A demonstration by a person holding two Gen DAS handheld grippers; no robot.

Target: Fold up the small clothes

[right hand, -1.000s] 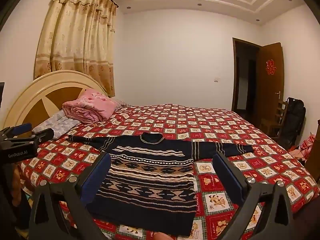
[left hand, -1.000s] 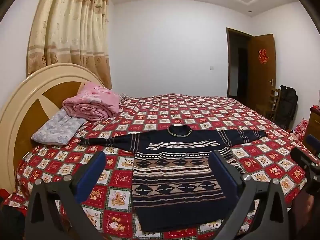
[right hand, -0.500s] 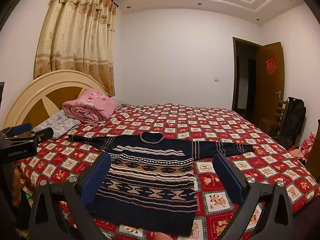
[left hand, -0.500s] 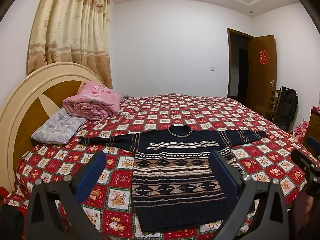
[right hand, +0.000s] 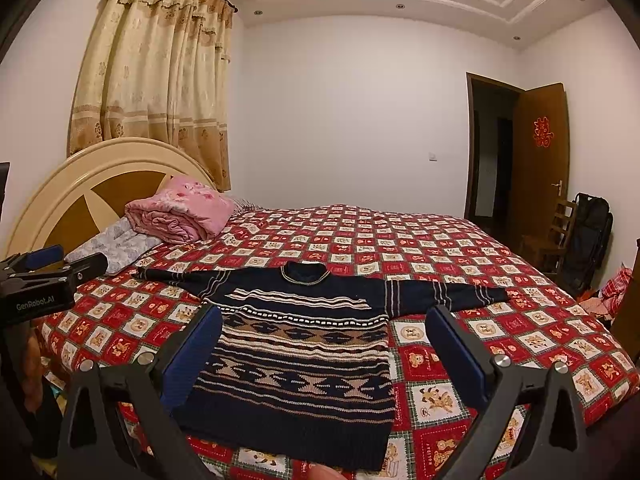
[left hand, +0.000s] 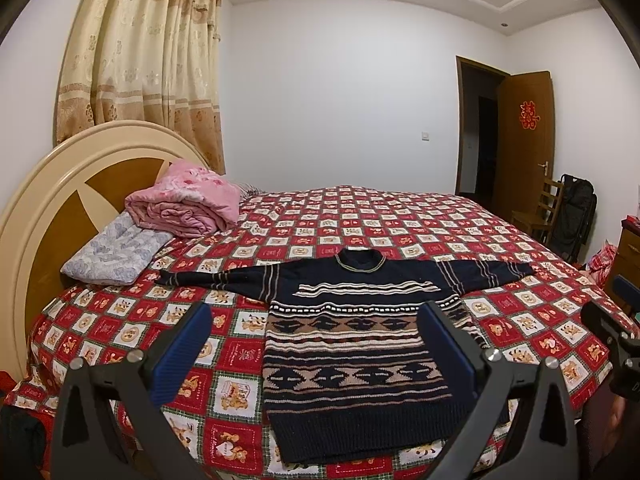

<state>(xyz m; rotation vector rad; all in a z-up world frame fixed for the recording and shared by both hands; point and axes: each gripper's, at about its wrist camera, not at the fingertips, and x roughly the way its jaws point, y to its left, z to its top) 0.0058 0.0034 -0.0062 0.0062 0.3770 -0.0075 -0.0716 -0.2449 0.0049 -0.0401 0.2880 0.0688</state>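
Sweater [left hand: 356, 344], dark knit with tan and cream bands, lies flat on the red checked bedspread [left hand: 360, 220], front up, near the bed's close edge; both sleeves spread straight out to either side; hem nearest the cameras, collar [left hand: 359, 261] towards the far wall; long axis of the body runs hem to collar, away from the viewer, while the sleeve line crosses it, left cuff reaching towards the headboard [left hand: 48, 184] side, right cuff towards the door [left hand: 526, 144] side.

Change over the last second: almost none; both views hold the same framing as before, sweater unmoved, no fold started; I read this as the pause ahead of the first grasp, task at its very beginning.

Left gripper [left hand: 316, 344] hangs above the near edge, jaws wide, nothing between them; right gripper [right hand: 324, 348] likewise wide and empty, over the lower body of the garment; neither touches the knit.

Outward: folded pink quilt [left hand: 188, 204] on a pale pillow [left hand: 116, 252] by the headboard, well apart from the sweater; curtain [left hand: 152, 64] behind; chair [left hand: 538, 212] and dark bag [left hand: 576, 216] by the door.
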